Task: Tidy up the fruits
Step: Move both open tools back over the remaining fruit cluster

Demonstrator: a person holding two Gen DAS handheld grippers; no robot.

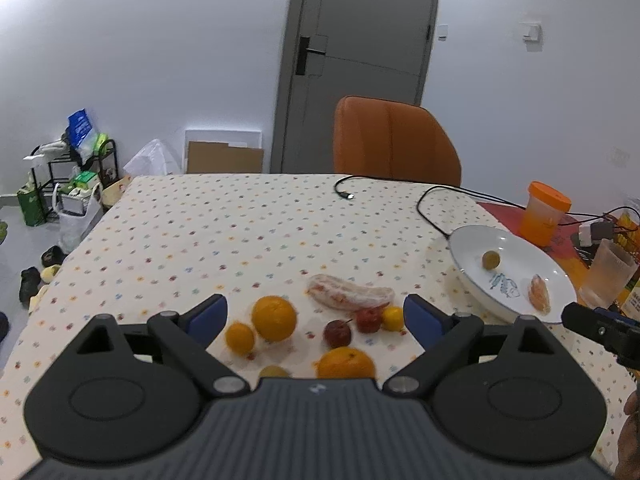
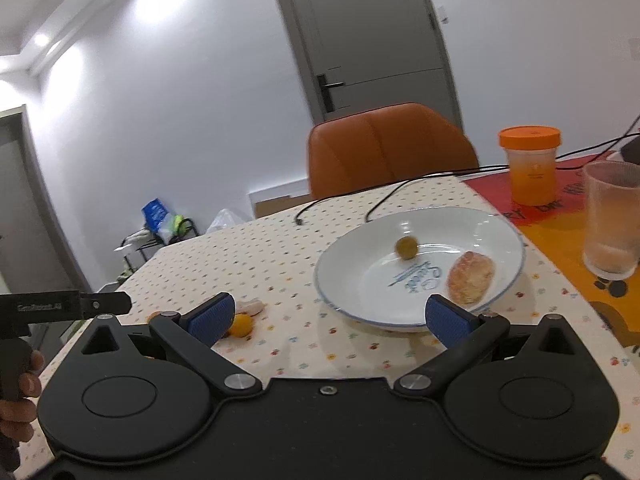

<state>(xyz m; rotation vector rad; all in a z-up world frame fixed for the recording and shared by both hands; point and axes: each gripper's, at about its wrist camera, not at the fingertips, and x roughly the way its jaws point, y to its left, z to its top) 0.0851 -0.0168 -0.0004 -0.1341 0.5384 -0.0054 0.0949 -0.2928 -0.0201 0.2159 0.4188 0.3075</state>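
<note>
Bench (image 1: 240, 220) in dotted cloth; on it loose oranges (image 1: 274, 318), small red apples (image 1: 337, 334), wrapped fruit (image 1: 350, 297), white plate (image 1: 476, 240), black cable (image 1: 424, 204), orange-lidded jar (image 1: 542, 214), ribbed glass (image 2: 612, 216).

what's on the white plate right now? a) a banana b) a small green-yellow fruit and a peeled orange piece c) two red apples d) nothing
b: the white plate holds a small green-yellow fruit near its middle and a peeled orange piece by its near rim; the red fruits and whole oranges lie on the tablecloth.
</note>
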